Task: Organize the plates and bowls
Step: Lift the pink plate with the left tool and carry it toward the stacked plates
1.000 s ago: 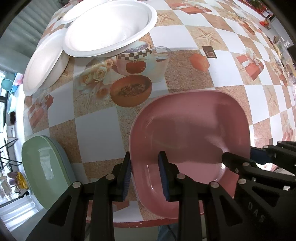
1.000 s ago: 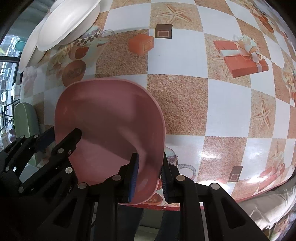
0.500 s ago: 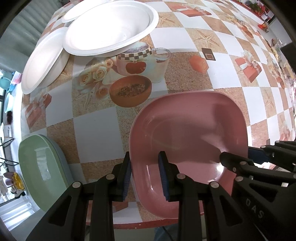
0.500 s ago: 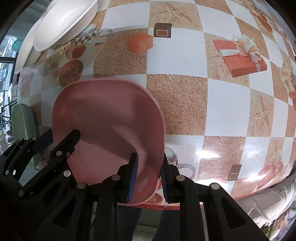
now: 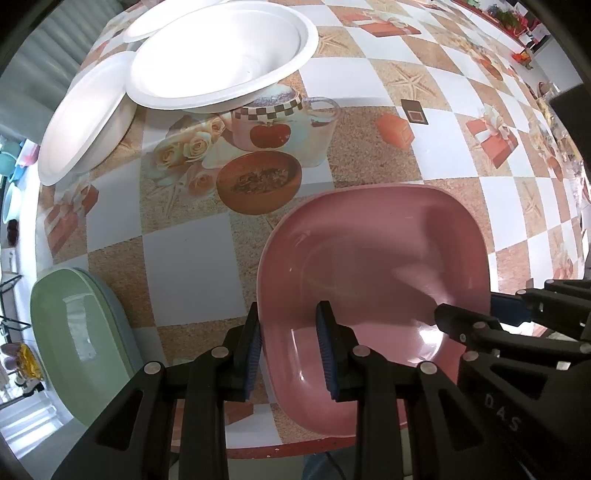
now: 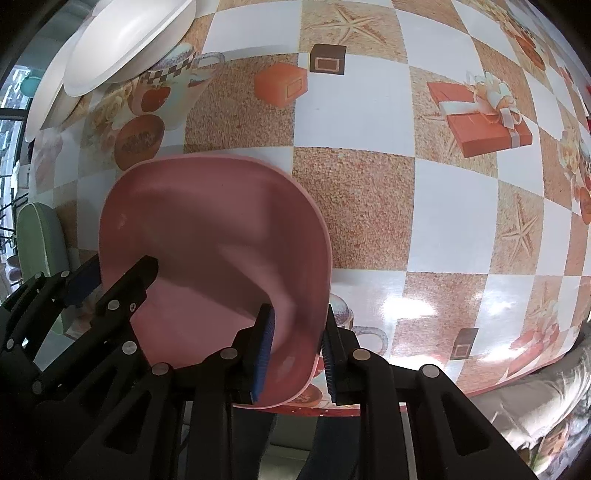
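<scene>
A pink square plate (image 5: 373,273) is held over the table's near edge by both grippers. My left gripper (image 5: 290,343) is shut on its left rim. My right gripper (image 6: 297,347) is shut on its right rim; it also shows in the left wrist view (image 5: 476,317). The pink plate also shows in the right wrist view (image 6: 210,236). A green plate (image 5: 70,332) stacked on a blue-grey one lies at the near left. White bowls (image 5: 221,55) and a white plate (image 5: 81,114) sit at the far left.
The table (image 6: 369,110) wears a checked oilcloth printed with mugs, gift boxes and starfish. Its red front edge (image 5: 277,448) lies just below the pink plate. Clutter stands at the far right corner (image 5: 517,22).
The pink plate and both grippers have shifted slightly; the view has tilted a little, and the green plate stack sits a bit nearer the middle in the left wrist view.
</scene>
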Motion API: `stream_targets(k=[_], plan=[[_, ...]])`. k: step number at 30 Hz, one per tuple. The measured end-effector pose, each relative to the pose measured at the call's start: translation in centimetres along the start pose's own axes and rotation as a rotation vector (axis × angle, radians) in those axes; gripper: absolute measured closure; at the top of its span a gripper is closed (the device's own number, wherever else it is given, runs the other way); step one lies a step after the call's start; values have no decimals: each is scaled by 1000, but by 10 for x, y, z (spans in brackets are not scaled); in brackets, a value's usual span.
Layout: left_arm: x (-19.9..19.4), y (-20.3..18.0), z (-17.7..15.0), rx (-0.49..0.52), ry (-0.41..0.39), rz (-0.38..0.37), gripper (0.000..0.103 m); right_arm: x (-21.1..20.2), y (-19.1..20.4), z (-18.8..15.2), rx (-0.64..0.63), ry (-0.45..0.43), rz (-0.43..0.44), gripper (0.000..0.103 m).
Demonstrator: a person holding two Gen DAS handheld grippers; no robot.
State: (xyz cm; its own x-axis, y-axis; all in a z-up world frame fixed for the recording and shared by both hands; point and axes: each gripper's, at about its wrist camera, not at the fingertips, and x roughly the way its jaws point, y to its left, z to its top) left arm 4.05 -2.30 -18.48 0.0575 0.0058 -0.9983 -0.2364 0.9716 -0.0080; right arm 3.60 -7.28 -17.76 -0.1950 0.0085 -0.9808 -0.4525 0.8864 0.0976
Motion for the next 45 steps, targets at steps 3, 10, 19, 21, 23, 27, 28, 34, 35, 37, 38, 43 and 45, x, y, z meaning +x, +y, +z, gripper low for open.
stream_targets(k=[3, 10, 19, 21, 23, 27, 28, 34, 35, 37, 38, 43, 45], plan=[[1, 2, 0, -3, 1, -8, 73, 0, 2, 1, 2, 5, -3, 78], [3, 9, 2, 0, 14, -28, 73, -1, 2, 5, 38, 14, 3, 77], [2, 22, -5, 4, 28, -22, 78, -5, 11, 5, 31, 33, 11, 77], [-2, 25, -7, 12, 19, -17, 78, -7, 13, 5, 28, 34, 17, 77], [-4, 29, -8, 6, 18, -22, 78, -10, 16, 6, 22, 33, 20, 77], [-12, 37, -9, 11, 6, -8, 78, -20, 26, 10, 5, 22, 28, 77], [-15, 39, -10, 20, 0, 5, 78, -24, 30, 12, -1, 18, 31, 77], [-31, 61, -17, 7, -25, 40, 78, -36, 53, 15, -44, 3, 49, 77], [-33, 65, -19, -3, -28, 42, 78, -38, 61, 15, -58, -1, 52, 77], [-38, 77, -22, -36, -38, 53, 78, -42, 73, 17, -87, -5, 56, 77], [-40, 82, -23, -48, -42, 56, 78, -45, 79, 18, -100, -7, 60, 77], [-54, 108, -37, -130, -61, 79, 78, -47, 107, 26, -168, -9, 79, 77], [-59, 125, -41, -162, -70, 90, 78, -49, 121, 27, -199, -10, 85, 77]])
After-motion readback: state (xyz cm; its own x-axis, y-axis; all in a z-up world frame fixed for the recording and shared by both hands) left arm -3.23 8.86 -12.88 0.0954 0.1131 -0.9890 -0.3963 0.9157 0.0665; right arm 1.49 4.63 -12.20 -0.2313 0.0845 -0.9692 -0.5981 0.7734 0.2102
